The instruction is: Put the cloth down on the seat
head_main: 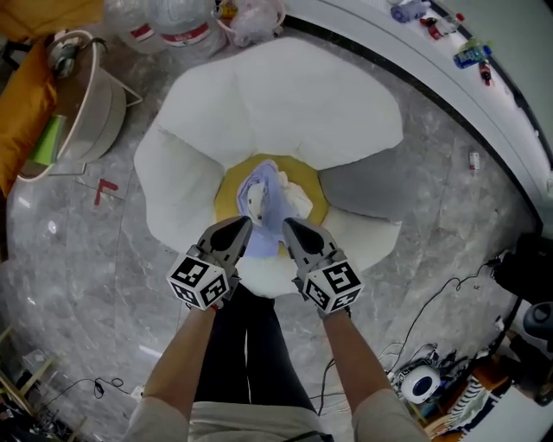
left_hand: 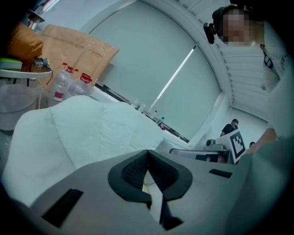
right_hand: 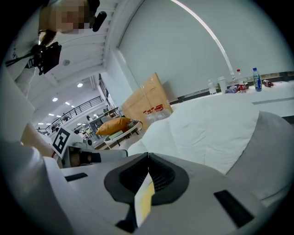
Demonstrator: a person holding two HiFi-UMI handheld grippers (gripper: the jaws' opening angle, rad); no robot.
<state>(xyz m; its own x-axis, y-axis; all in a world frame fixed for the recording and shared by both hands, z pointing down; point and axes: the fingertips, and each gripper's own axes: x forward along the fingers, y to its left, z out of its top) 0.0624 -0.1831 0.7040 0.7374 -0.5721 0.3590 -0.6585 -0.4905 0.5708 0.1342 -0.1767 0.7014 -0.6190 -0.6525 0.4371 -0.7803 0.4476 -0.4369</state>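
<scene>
A pale lavender and white cloth (head_main: pixel 263 200) lies crumpled on the yellow centre (head_main: pixel 226 194) of a white, petal-shaped seat (head_main: pixel 285 104). Both grippers hover side by side over the seat's front edge, just short of the cloth. The left gripper (head_main: pixel 244 226) has its jaws together, and in its own view the tips (left_hand: pixel 148 153) meet with nothing held. The right gripper (head_main: pixel 289 224) is also shut and empty (right_hand: pixel 148 158); only the seat shows through the slit behind its tips. White seat petals fill both gripper views (left_hand: pixel 82 128) (right_hand: pixel 211 133).
A grey cushion (head_main: pixel 359 192) rests on the seat's right side. A round side table (head_main: pixel 82 112) and an orange cushion (head_main: pixel 22 95) stand at the left, with plastic bottles (head_main: pixel 173 26) behind the seat. Cables (head_main: pixel 432 302) trail over the marble floor at the right. A curved white ledge (head_main: pixel 467 86) carries small bottles.
</scene>
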